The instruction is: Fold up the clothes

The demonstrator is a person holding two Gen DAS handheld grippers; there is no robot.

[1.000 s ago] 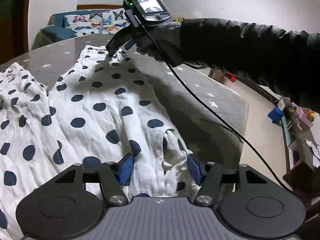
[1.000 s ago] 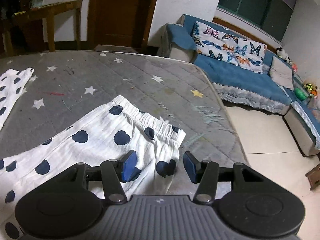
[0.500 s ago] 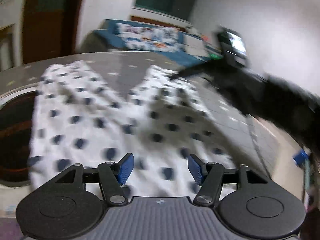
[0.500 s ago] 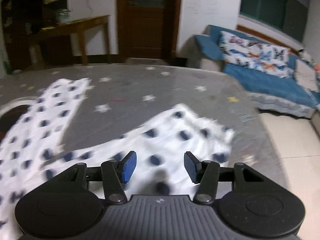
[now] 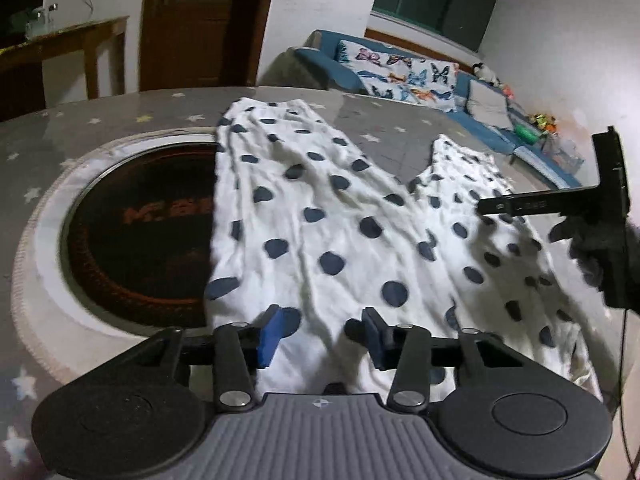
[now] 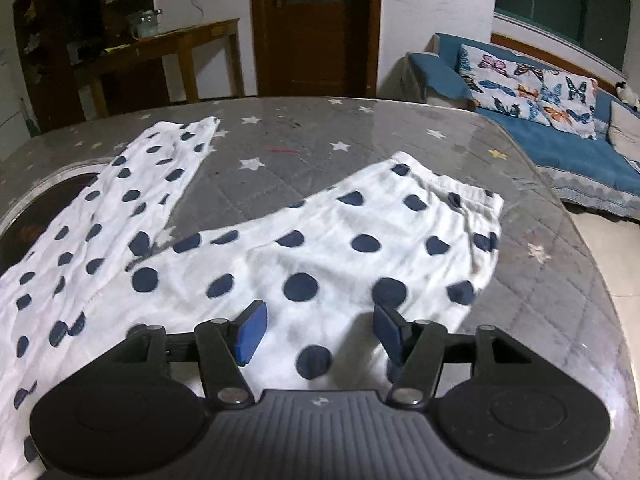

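White trousers with dark blue dots (image 5: 320, 216) lie spread in a V on the grey star-patterned table cover (image 5: 120, 116). My left gripper (image 5: 323, 336) sits low over the near end of the cloth. Its jaws are closing, with a raised fold between the blue pads (image 5: 269, 334), which do not press it. In the right wrist view, one leg with a gathered hem (image 6: 452, 196) stretches ahead and the other leg (image 6: 140, 192) runs off left. My right gripper (image 6: 320, 332) hovers over the near leg with its jaws opening and nothing held. It also shows over the right leg (image 5: 492, 206).
A round dark glass inset (image 5: 140, 232) in the table lies partly under the left leg. The table's right edge (image 6: 592, 280) drops to a tiled floor. A blue sofa with butterfly cushions (image 6: 540, 92), a wooden side table (image 6: 180, 44) and a door stand beyond. A dark gloved hand (image 5: 592, 252) holds the right gripper.
The left gripper has swung across the trousers toward the round inset and its jaws have narrowed. The right gripper has drawn back from the hem, its jaws wider.
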